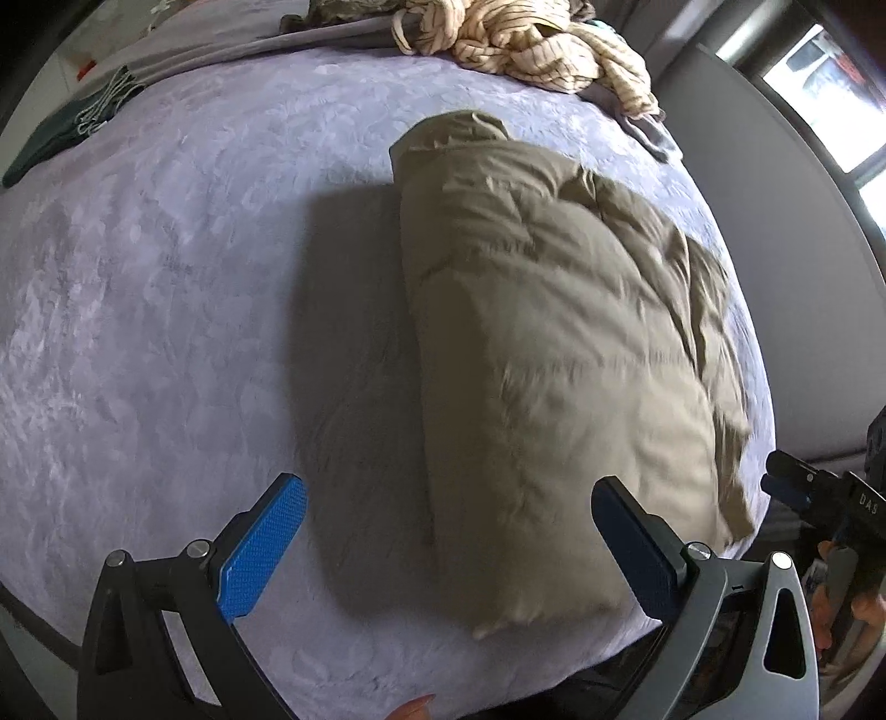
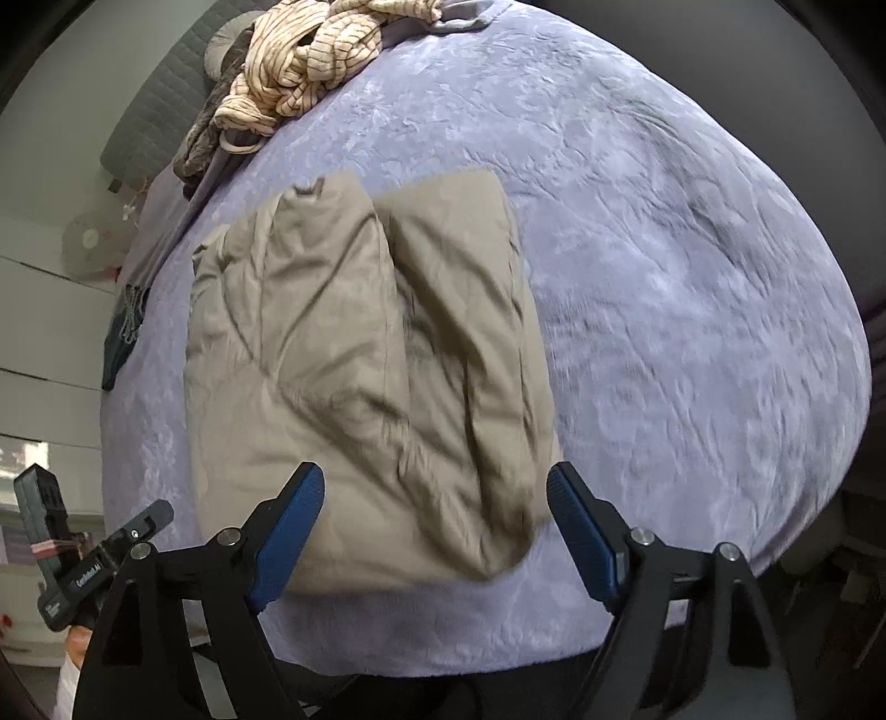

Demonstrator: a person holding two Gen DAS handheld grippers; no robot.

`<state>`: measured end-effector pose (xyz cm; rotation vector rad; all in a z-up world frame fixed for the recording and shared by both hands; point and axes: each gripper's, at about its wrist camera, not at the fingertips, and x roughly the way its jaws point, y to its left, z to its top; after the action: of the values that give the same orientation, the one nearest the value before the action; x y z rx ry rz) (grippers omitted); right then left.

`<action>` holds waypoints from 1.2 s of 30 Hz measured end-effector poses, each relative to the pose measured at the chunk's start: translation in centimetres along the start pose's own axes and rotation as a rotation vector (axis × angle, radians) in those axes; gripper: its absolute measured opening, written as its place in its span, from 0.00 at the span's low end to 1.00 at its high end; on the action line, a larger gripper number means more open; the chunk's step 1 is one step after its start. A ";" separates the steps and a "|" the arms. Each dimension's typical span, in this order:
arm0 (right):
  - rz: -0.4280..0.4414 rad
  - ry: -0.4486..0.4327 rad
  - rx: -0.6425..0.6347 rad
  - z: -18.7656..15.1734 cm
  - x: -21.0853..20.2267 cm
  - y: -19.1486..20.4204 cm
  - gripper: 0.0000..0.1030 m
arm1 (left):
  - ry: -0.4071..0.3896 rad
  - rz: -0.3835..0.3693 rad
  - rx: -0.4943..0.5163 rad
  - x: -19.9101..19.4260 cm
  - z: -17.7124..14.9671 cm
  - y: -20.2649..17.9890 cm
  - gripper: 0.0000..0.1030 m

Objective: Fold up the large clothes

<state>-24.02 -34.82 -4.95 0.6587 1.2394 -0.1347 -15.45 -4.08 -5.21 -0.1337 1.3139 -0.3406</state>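
Plush lavender bedspread (image 2: pixel 664 277) under puffy, creased khaki folded garment (image 2: pixel 360 360)

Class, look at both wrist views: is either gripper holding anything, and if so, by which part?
Nothing is held. The left gripper and right gripper both stand open above the folded khaki garment, not touching it.

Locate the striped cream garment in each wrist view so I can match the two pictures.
Left wrist view: the striped cream garment lies bunched at the top edge, right of centre, on the far side of the bed.
Right wrist view: the same garment lies bunched at the top, left of centre.
Shared landmark: the folded khaki garment on the lavender blanket, nearer the camera than the striped one in both views.
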 end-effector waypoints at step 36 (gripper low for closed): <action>0.742 0.226 0.171 11.0 12.8 -4.6 1.00 | 0.195 -0.477 -0.210 13.7 9.4 3.0 1.00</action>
<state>-12.56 -41.17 -16.49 1.2676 1.1299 0.4659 -2.97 -6.56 -16.30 -0.6098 1.5038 -0.6306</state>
